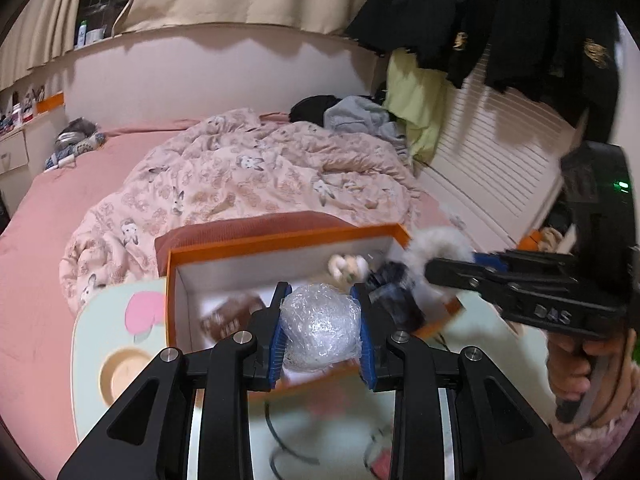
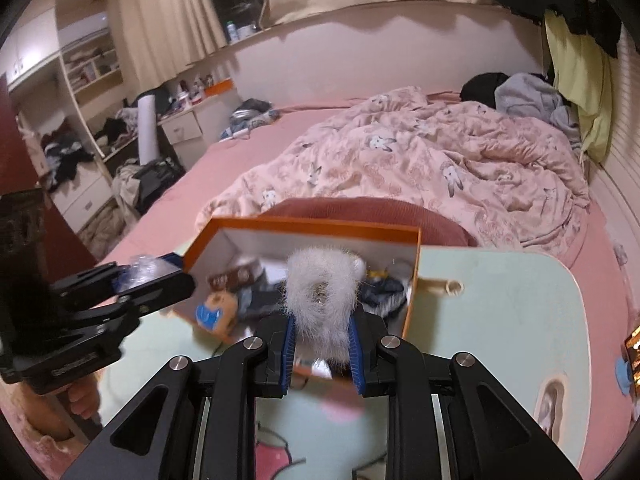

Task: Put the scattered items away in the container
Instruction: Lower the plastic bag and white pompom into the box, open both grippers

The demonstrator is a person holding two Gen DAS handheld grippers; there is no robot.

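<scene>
An orange box (image 1: 288,240) (image 2: 320,224) with a white inside stands open on a pale green table. My left gripper (image 1: 322,334) is shut on a crumpled ball of clear plastic wrap (image 1: 320,328), held above the box's near edge. My right gripper (image 2: 322,346) is shut on a fluffy white-grey toy (image 2: 322,292) over the box's near side. In the left wrist view the right gripper (image 1: 452,270) comes in from the right with the fluffy toy (image 1: 432,244). In the right wrist view the left gripper (image 2: 160,276) shows at the left with the plastic ball (image 2: 140,268). A brown packet (image 2: 236,276) and dark items lie inside.
The table (image 2: 500,304) has cartoon prints and a black cable (image 1: 280,436) near me. Behind the box lie a reddish cushion (image 2: 372,212) and a bed with a rumpled pink quilt (image 2: 440,168). Dark clothes (image 1: 520,20) hang at the right. Shelves and drawers (image 2: 80,120) stand left.
</scene>
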